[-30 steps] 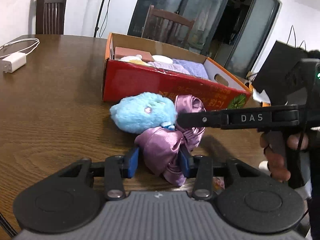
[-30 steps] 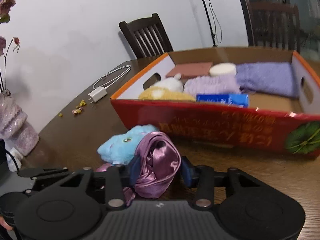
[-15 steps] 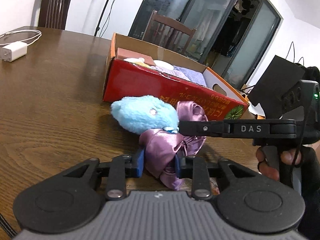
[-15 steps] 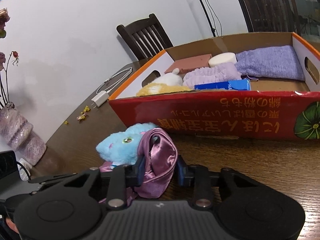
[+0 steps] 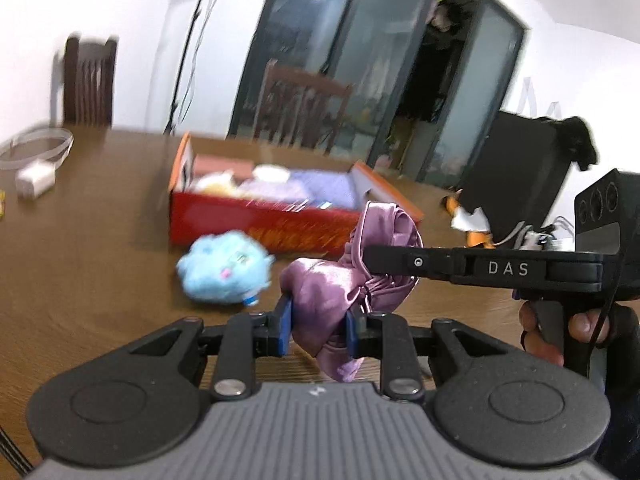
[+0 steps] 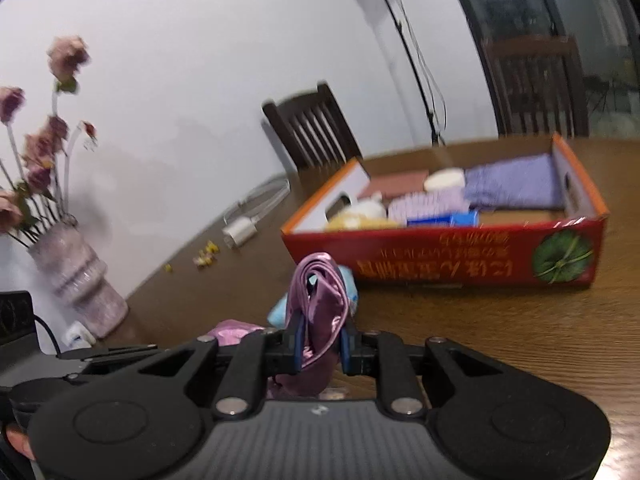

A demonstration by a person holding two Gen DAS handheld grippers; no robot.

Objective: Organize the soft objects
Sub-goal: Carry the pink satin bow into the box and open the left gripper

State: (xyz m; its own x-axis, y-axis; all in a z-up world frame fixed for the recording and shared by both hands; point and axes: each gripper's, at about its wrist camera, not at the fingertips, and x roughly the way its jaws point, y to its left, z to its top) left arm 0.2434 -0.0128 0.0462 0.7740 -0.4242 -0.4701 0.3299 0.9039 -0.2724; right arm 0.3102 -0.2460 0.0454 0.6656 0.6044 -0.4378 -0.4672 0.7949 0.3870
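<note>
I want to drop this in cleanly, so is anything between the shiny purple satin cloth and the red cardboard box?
Only the fluffy blue plush toy lies on the wooden table near that path, low and beside the satin cloth. The box's red front wall must be cleared; bare floor shows at its right end.

My left gripper point(image 5: 318, 330) and right gripper point(image 6: 320, 344) are matte black with grey ribbed housings, silver screws and blue jaw pads, the right one stamped "DAS", with what may be a dark sleeve.
</note>
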